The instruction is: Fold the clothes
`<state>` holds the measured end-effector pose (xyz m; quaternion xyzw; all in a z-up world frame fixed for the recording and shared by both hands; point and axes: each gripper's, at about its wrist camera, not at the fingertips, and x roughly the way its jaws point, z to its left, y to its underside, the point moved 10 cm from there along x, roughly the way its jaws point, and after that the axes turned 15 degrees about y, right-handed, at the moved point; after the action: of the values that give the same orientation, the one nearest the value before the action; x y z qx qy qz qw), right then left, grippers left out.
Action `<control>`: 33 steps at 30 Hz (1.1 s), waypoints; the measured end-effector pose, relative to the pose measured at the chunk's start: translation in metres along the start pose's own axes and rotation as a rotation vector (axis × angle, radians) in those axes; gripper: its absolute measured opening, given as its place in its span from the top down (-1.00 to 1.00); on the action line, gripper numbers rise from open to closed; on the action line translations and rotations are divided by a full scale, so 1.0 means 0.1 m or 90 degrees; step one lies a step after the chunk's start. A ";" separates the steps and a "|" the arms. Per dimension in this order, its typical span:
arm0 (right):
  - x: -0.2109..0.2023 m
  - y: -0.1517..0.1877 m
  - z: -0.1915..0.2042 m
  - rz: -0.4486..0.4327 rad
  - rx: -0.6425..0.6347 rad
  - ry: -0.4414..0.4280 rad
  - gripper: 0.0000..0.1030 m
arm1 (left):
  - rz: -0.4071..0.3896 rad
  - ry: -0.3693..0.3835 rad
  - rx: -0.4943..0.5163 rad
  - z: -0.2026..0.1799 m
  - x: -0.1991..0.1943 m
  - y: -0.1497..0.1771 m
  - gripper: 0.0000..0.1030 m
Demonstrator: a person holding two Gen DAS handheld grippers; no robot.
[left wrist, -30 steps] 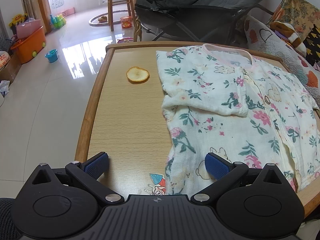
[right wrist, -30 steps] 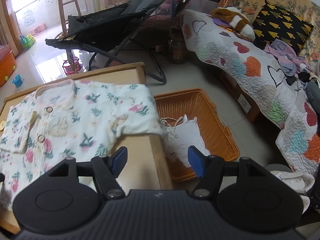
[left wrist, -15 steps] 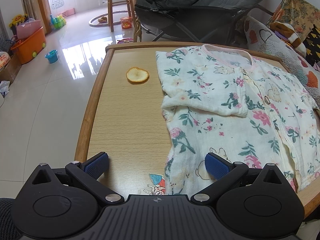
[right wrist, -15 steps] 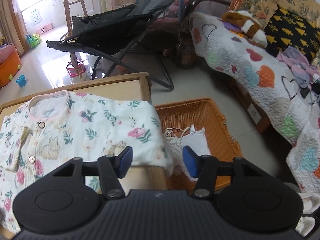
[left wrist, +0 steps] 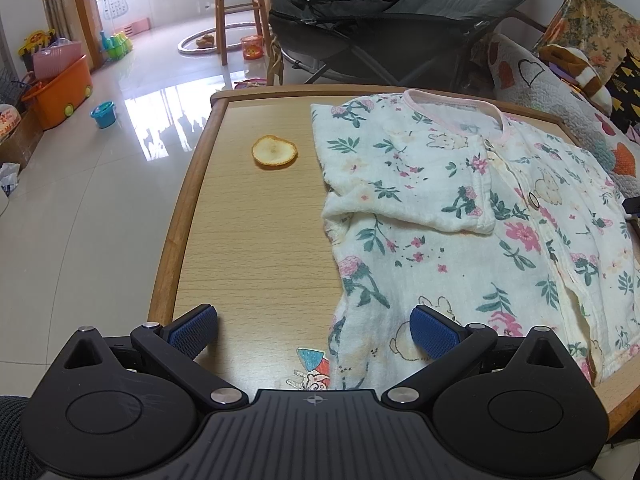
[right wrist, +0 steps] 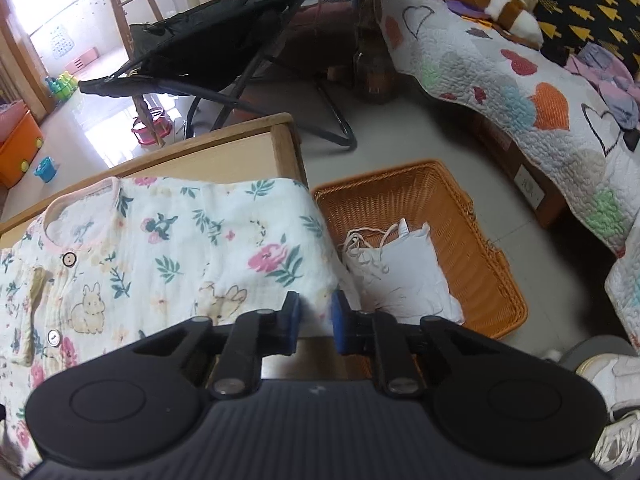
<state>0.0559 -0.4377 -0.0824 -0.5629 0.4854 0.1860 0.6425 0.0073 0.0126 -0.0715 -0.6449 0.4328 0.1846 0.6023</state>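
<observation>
Floral baby garment [left wrist: 472, 216] spread flat on the wooden bench [left wrist: 248, 240], pink-trimmed neckline toward the far edge, one sleeve already folded in across the chest, buttons running down the front. Right-hand sleeve [right wrist: 280, 256] draped over the bench's side edge, above a woven orange basket [right wrist: 476, 248] on the floor with a folded white cloth [right wrist: 400, 276] inside.

Left tongs [left wrist: 314, 330] spread wide, nothing between the blue pads, hovering low over the near edge of the bench; right pad [left wrist: 434, 336] above the garment's hem, left pad over bare wood. Small cartoon sticker [left wrist: 310, 368] on the bench just ahead of them, partly under the hem. Dried orange slice [left wrist: 274, 151] lying apart from the garment, toward the far left of the bench.

Right tongs [right wrist: 314, 322] closing, pads narrowed to a slim gap with the sleeve's hanging end between them; whether the pads already press the cloth, hard to tell.

Beyond the bench: dark folding lounger [left wrist: 400, 12], quilted heart-patterned cover [right wrist: 520, 92] on a sofa, a white sneaker [right wrist: 612, 372] at the lower right of the right wrist view
</observation>
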 end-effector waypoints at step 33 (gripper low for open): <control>-0.56 0.30 1.16 -0.188 -0.452 0.039 0.96 | -0.002 0.000 0.000 -0.01 0.00 0.00 -1.00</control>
<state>0.0546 -0.3062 -0.0642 -0.8197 0.3237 0.2309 0.4124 0.0074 0.0117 -0.0710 -0.6453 0.4319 0.1837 0.6028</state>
